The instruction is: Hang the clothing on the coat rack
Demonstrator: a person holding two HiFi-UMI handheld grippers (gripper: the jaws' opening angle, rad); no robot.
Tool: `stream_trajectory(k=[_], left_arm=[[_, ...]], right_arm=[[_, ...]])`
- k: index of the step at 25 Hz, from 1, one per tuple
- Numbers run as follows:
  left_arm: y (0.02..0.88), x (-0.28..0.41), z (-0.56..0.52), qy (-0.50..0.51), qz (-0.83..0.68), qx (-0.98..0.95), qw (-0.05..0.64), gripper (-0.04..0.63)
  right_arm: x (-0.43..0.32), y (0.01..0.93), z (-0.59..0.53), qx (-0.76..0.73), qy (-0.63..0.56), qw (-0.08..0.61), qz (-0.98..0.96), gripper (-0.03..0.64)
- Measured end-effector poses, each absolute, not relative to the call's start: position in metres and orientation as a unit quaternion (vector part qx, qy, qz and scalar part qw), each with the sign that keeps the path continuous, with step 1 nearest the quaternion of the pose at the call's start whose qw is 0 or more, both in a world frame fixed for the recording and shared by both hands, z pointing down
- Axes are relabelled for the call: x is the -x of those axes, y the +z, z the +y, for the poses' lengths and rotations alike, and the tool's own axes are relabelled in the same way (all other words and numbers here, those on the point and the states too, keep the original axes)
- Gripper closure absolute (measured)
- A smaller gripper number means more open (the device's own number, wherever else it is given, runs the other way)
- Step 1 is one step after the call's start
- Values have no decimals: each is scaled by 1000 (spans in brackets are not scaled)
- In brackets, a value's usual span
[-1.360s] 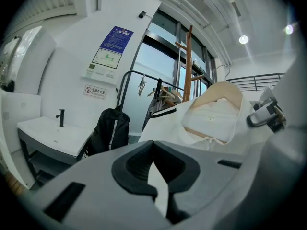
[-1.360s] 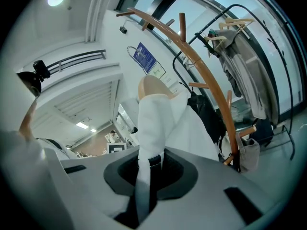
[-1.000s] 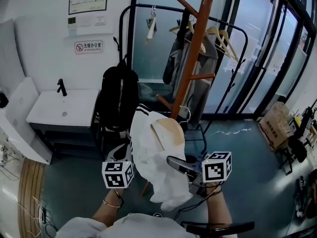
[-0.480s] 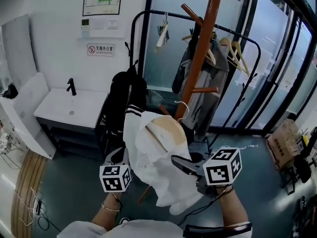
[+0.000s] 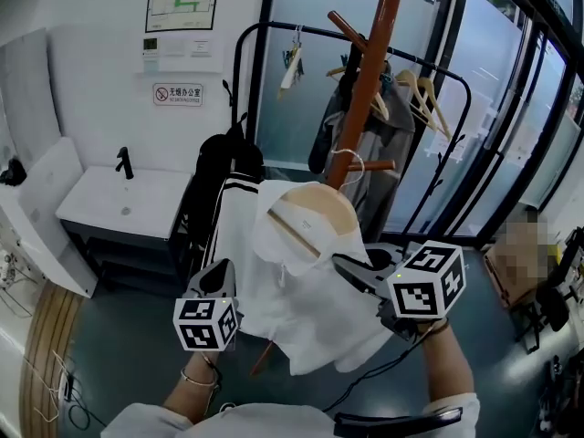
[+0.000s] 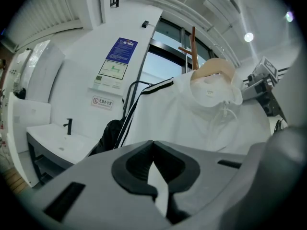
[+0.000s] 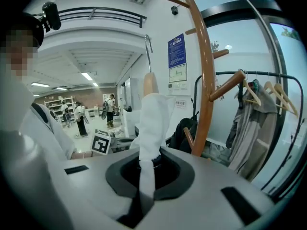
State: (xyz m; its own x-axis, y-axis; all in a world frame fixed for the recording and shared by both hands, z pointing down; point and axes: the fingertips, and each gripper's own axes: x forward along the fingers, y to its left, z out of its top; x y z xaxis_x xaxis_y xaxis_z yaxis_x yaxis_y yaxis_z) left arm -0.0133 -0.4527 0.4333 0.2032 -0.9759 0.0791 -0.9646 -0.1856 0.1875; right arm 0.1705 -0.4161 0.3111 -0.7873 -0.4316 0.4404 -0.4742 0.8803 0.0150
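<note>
Here, a person is holding a white garment [image 5: 301, 308] up on a wooden hanger [image 5: 315, 222] in front of the brown coat rack [image 5: 365, 80]. The left gripper [image 6: 154, 152] is clenching a fold of the garment's near-left side; the right gripper [image 7: 144, 171] is pinching a strip of the same cloth on the right, its jaws having just been closing with the fabric between them.

The rack's pole is standing on the far side of the garment and slightly right. The hanger's wire hook [image 5: 351, 167] is sitting just beside the low peg [image 5: 376, 165], though whether they are touching cannot be told. The hanger's long axis is running roughly left to right, across the line toward the pole; the right hand is the nearer one to the rack.

Room is looking tight on the far side: a black backpack [image 5: 219, 172] is hanging just left of the pole; a black clothes rail [image 5: 301, 33] with a grey coat [image 5: 388, 144] is crowding in behind it; a sink counter [image 5: 119, 199] is lying well off to the left. The open space appears to be near and above, so the hook is probably having to travel up and over a peg.
</note>
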Motion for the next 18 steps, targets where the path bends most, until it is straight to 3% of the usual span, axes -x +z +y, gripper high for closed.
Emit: stream_trajectory(k=[18], left_arm=[[342, 20, -444, -50, -613, -788, 19, 588]], right_arm=[[-167, 246, -415, -235, 18, 225, -946, 589]])
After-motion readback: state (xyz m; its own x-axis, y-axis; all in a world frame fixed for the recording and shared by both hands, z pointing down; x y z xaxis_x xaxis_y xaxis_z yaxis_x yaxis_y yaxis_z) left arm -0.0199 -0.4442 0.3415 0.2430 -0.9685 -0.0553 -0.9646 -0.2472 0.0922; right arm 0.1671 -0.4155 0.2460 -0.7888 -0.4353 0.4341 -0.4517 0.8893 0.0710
